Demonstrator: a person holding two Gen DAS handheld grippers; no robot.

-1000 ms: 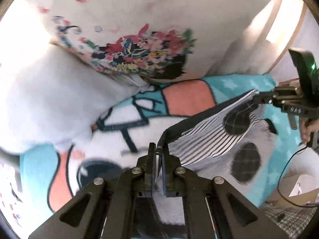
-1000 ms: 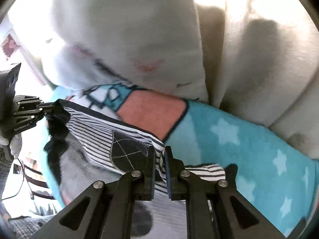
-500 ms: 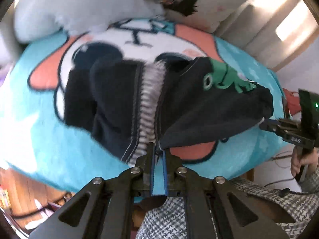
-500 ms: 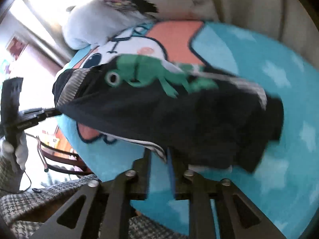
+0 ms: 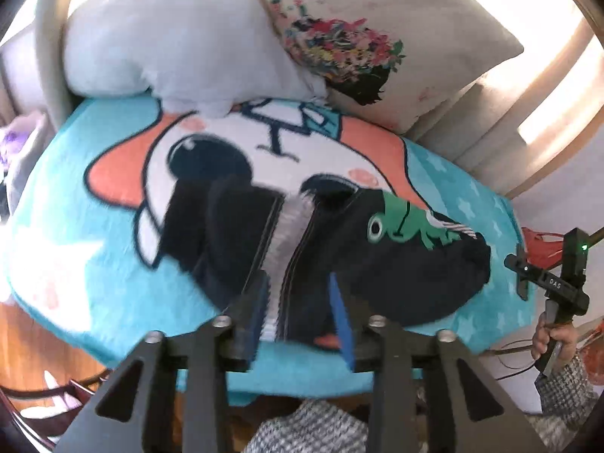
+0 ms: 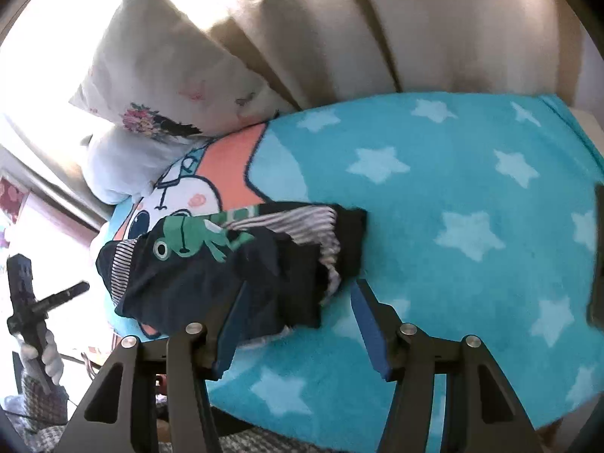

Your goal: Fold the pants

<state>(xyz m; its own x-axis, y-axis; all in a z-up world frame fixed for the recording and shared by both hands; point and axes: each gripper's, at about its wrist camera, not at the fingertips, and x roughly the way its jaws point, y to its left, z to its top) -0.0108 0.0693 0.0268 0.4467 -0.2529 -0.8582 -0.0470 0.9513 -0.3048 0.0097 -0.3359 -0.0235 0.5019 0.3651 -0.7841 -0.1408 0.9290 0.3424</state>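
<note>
Left gripper (image 5: pixel 300 317): jaws opening, partly apart, the pants' near edge between the blue pads with nothing gripped.
Right gripper (image 6: pixel 296 324): jaws opening wider, the pants' corner beside its left pad, unheld.
Pants: small dark navy pants with a green frog print and striped lining (image 5: pixel 377 256), lying bunched on the turquoise star-patterned fleece blanket (image 6: pixel 434 196).
Long axis: roughly nine to three o'clock in the left view.
Backdrop: floral cushion (image 5: pixel 370 37) at twelve.

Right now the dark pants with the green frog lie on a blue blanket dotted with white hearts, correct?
Not hearts: the right wrist view shows white stars. The dark pants with the green frog do lie on the blue blanket.
</note>
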